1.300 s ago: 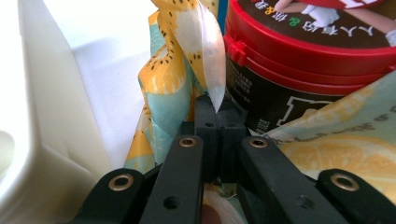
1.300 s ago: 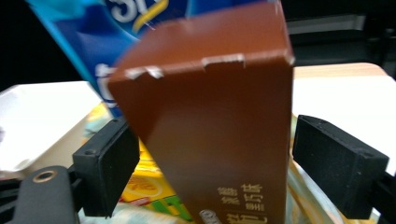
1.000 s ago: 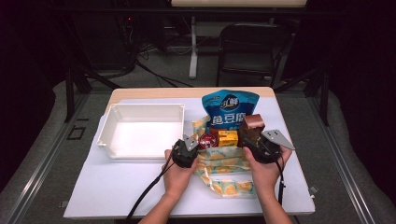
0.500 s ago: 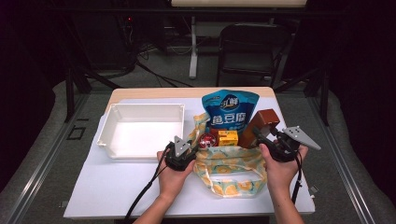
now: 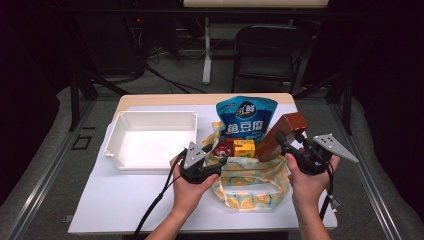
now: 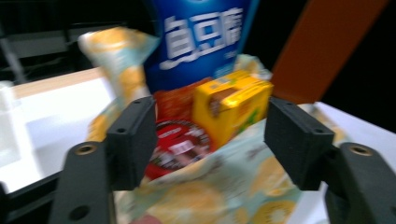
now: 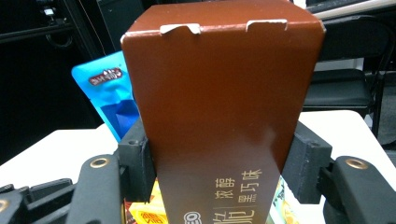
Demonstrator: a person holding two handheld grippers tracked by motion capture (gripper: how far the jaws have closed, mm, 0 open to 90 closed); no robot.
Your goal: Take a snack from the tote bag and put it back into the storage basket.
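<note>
Dark room, white-covered desk (image 5: 125,200). Patterned bag (image 5: 252,175) right of white tray (image 5: 150,137), snacks inside. Right gripper (image 5: 287,142) jaws clamped on brown box (image 5: 280,135), lifted clear above bag. Left gripper (image 5: 220,157) jaws just opening, apart, nothing between. Step judged: unpacking. Next: carry box to tray, release.

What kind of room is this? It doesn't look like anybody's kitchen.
Probably a lab or recording studio, not a home: a white-covered table stands in a dark room, with cables and equipment stands on the floor, a folding chair behind, and snacks laid out like the blue pouch.
</note>
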